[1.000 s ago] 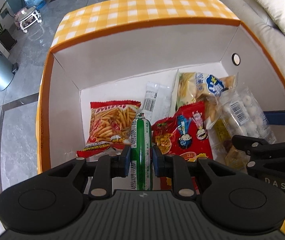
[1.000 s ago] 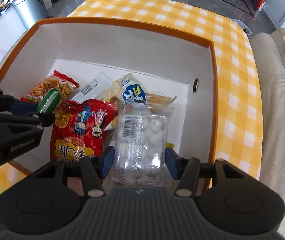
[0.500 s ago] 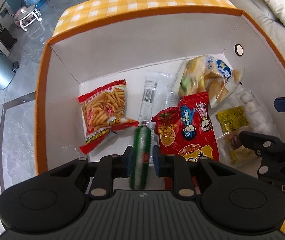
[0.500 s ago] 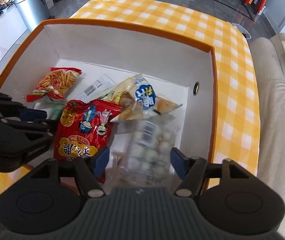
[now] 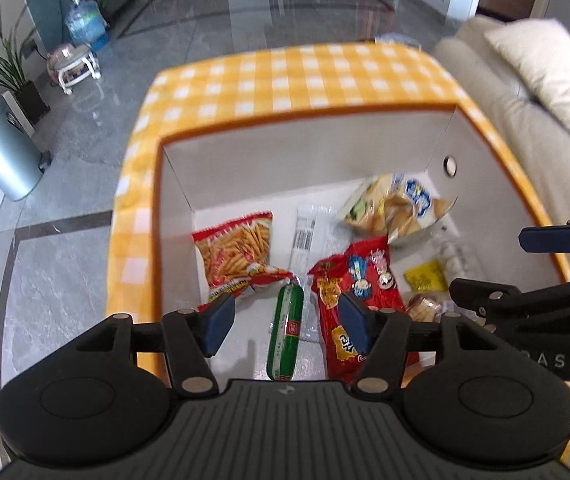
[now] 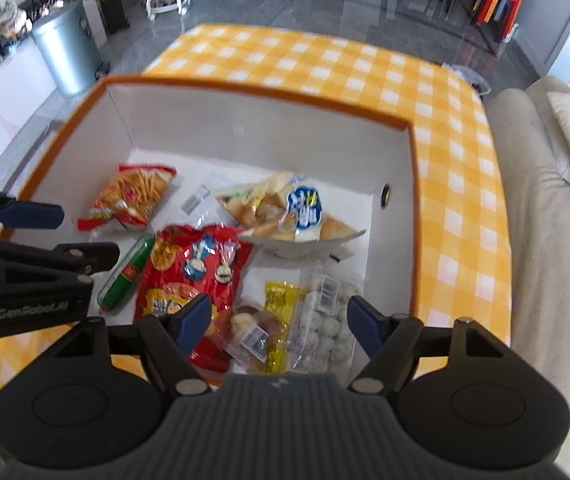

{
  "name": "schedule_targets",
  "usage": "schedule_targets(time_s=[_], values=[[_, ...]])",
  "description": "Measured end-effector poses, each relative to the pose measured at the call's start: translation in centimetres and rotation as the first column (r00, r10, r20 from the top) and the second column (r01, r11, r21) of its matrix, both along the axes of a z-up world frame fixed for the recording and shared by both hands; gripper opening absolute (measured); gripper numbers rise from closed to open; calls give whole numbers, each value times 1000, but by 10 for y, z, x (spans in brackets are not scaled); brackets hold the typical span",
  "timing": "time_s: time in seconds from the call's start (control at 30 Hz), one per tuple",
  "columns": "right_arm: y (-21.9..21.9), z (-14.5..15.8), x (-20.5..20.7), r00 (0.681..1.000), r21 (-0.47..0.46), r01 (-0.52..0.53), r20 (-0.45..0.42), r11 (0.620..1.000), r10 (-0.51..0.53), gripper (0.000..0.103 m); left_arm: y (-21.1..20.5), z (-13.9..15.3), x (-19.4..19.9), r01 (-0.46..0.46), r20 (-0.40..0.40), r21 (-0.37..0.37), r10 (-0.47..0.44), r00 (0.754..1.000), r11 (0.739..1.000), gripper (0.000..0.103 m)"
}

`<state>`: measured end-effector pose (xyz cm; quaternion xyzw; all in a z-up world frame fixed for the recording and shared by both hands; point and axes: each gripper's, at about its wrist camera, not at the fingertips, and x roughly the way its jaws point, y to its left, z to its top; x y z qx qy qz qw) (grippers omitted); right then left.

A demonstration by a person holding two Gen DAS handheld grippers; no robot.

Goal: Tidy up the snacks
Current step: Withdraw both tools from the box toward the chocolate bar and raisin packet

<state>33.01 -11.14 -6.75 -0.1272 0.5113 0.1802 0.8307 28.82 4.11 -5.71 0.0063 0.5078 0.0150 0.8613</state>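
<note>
Left wrist: sausage (image 5: 286, 332) below gripper (image 5: 285, 322)

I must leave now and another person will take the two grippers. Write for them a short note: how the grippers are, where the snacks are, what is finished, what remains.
Left gripper: jaws opening, pressing on nothing; the green sausage stick lies on the box floor below them.
Right gripper: jaws opening, pressing on nothing; the clear pack of white balls lies below them in the box.
Also in the white box: fries bag, red cartoon bag, pastry bag, yellow-labelled pack and a clear wrapper.
Done: every snack in view is inside the box.
Left: none shows outside it; perhaps only tidying the pile.
</note>
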Motion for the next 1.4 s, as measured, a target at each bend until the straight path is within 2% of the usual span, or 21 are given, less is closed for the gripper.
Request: schedule_targets(time_s=[0.23, 0.43, 0.7, 0.77, 0.97, 1.13, 1.4], values=[[-16, 39, -28, 991, 115, 55, 117, 992, -69, 73, 3, 29, -27, -20, 117, -15, 22, 993, 1000, 71], [-36, 67, -58, 969, 210, 85, 209, 974, -130, 74, -4, 51, -58, 2, 224, -24, 3, 975, 1000, 71], [-62, 80, -101, 923, 295, 124, 316, 948, -219, 77, -21, 70, -100, 55, 330, -43, -38, 943, 998, 71], [-65, 78, -112, 921, 293, 119, 325, 949, -216, 77, -24, 70, -109, 64, 351, -49, -43, 935, 997, 71], [-78, 69, -149, 915, 286, 127, 337, 950, -224, 78, -34, 60, -129, 85, 335, -87, -51, 941, 993, 71], [-92, 53, -172, 930, 277, 138, 293, 951, -220, 78, -45, 42, -141, 99, 288, -105, -65, 955, 990, 71], [-115, 12, -188, 953, 205, 186, 201, 961, -228, 78, -72, 10, -154, 132, 216, -138, -100, 971, 982, 71]])
